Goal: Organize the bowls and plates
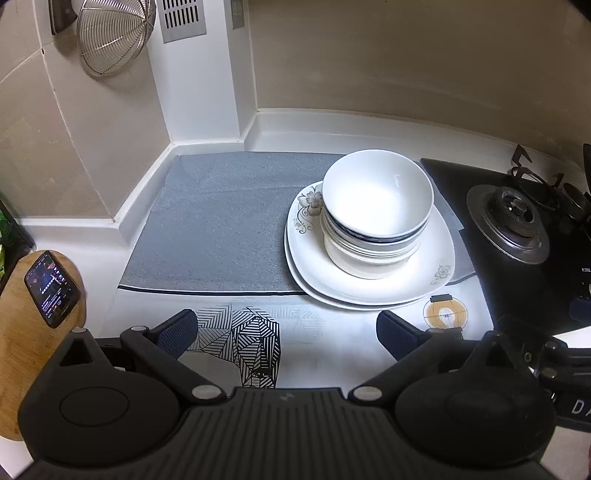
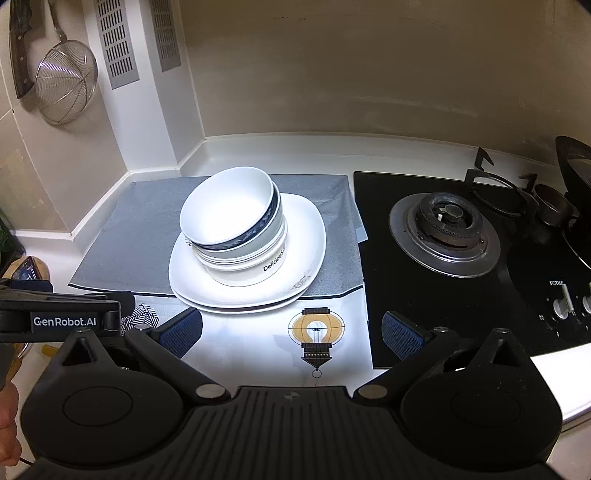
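A stack of white bowls [image 1: 376, 206] [image 2: 236, 225] with blue-patterned rims sits on white square plates [image 1: 369, 284] [image 2: 207, 288], which rest on a grey mat [image 1: 221, 229] [image 2: 129, 236]. The top bowl leans slightly. My left gripper [image 1: 288, 330] is open with nothing between its fingers, hovering in front of the plates and a little left of them. My right gripper [image 2: 293, 330] is open and empty too, just in front of the plates' near edge, over a printed cloth [image 2: 317, 332]. The left gripper's body shows at the left edge of the right wrist view.
A black gas hob [image 1: 517, 229] [image 2: 461, 236] with burners lies right of the mat. A phone [image 1: 51, 288] rests on a wooden board [image 1: 22, 350] at the left. A wire strainer [image 1: 110, 33] [image 2: 66, 85] hangs on the tiled wall. Walls close off the back and left.
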`<state>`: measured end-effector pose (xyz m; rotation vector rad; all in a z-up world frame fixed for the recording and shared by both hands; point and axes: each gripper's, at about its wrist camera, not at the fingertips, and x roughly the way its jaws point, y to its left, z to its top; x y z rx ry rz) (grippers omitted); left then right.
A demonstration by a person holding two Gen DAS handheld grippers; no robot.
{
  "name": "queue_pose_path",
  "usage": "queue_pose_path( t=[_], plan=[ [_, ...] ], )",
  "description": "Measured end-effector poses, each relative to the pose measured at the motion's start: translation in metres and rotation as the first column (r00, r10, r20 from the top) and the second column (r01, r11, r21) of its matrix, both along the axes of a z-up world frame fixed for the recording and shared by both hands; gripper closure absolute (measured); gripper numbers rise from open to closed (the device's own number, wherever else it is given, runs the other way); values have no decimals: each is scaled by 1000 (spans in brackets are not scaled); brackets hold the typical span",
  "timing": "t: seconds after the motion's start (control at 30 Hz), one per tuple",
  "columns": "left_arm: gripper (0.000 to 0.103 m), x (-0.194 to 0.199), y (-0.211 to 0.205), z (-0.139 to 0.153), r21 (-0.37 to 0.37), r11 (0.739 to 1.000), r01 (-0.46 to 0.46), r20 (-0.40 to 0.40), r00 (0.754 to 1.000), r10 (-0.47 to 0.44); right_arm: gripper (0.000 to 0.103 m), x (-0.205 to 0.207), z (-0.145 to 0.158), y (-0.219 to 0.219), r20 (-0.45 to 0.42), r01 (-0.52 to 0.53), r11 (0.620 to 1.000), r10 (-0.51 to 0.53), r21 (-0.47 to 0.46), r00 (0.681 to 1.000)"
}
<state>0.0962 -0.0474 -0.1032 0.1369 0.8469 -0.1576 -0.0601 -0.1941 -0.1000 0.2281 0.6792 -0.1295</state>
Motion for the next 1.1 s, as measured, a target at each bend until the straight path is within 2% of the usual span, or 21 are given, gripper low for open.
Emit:
queue_pose_path(
  t=[0.83,1.1],
  plan=[
    [0,-2,-21,0,24,998,64,22,998,-65,0,1,0,-9,6,12,1000,-12,-6,1000],
    [0,1,-33,0,57,998,37,55,998,-40,0,12,0,-19,7,-26,999,26,-23,1000]
  ],
)
